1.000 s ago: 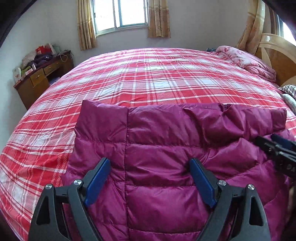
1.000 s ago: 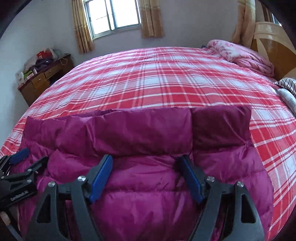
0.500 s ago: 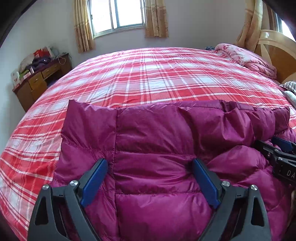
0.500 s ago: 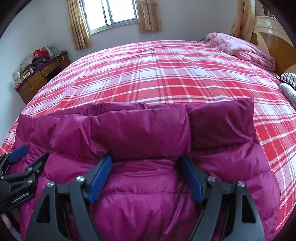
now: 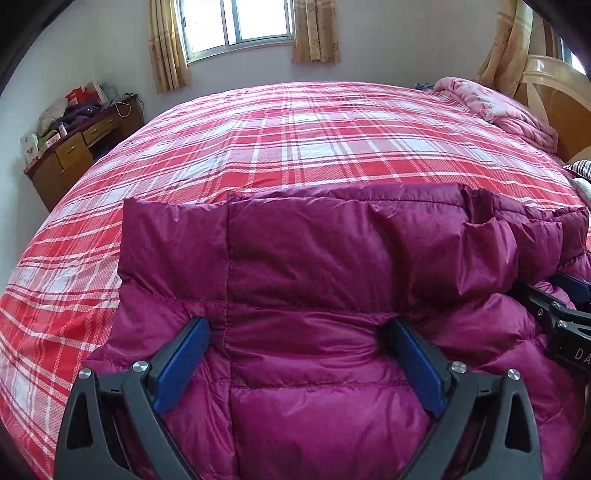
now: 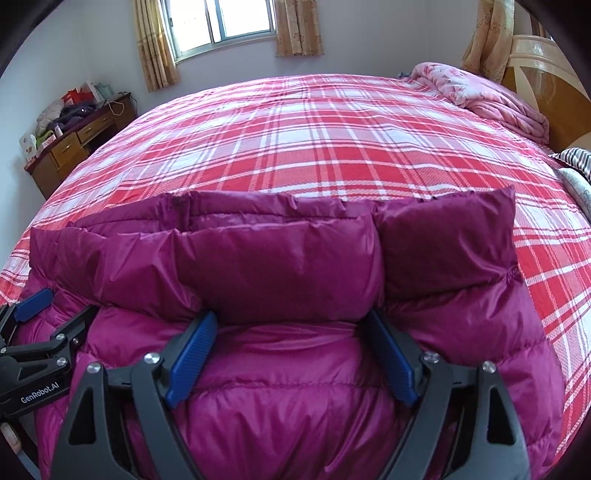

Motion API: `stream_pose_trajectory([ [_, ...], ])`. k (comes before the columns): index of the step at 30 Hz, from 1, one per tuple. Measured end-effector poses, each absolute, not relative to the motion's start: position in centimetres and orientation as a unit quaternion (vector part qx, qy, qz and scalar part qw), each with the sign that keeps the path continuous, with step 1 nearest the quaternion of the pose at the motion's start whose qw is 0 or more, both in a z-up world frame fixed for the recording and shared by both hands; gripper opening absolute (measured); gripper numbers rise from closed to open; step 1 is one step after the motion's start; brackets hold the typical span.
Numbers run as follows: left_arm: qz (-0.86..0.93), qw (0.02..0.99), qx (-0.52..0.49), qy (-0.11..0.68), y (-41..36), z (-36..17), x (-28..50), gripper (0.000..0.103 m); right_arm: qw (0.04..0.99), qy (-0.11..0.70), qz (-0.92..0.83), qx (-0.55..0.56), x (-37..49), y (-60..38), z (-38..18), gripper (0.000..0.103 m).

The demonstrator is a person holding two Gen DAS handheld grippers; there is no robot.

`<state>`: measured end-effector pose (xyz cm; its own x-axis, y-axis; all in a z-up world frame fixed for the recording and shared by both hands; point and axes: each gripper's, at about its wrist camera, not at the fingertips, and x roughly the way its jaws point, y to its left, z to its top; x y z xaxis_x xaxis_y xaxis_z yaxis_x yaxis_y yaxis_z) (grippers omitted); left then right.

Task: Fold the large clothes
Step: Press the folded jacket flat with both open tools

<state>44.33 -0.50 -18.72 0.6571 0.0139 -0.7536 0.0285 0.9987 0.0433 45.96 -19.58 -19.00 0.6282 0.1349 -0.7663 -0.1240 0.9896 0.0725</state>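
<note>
A magenta quilted down jacket (image 5: 332,266) lies on the red plaid bed near its front edge; it also fills the lower half of the right wrist view (image 6: 280,266). My left gripper (image 5: 299,328) is open, its blue pads pressed on the jacket's left part. My right gripper (image 6: 291,321) is open, its fingers tucked under a raised fold on the jacket's right part. Each gripper shows at the edge of the other's view: the right gripper (image 5: 554,310) and the left gripper (image 6: 44,317).
The red plaid bed (image 5: 314,140) stretches far ahead. A pink blanket (image 5: 495,107) lies by the wooden headboard (image 5: 554,96) at the right. A wooden desk with clutter (image 5: 77,144) stands at the left wall. A curtained window (image 5: 240,26) is behind.
Both grippers have pushed forward and lower onto the jacket. The jacket's far fold has risen and bunched up in front of the fingers.
</note>
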Motion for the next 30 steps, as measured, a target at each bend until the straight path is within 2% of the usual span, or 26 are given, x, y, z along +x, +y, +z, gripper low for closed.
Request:
stream_pose_trajectory([
  [30, -0.003, 0.907, 0.027, 0.421, -0.49, -19.36, 44.78, 0.101, 0.893, 0.447, 0.055, -0.027, 46.57, -18.59, -19.78, 0.097],
])
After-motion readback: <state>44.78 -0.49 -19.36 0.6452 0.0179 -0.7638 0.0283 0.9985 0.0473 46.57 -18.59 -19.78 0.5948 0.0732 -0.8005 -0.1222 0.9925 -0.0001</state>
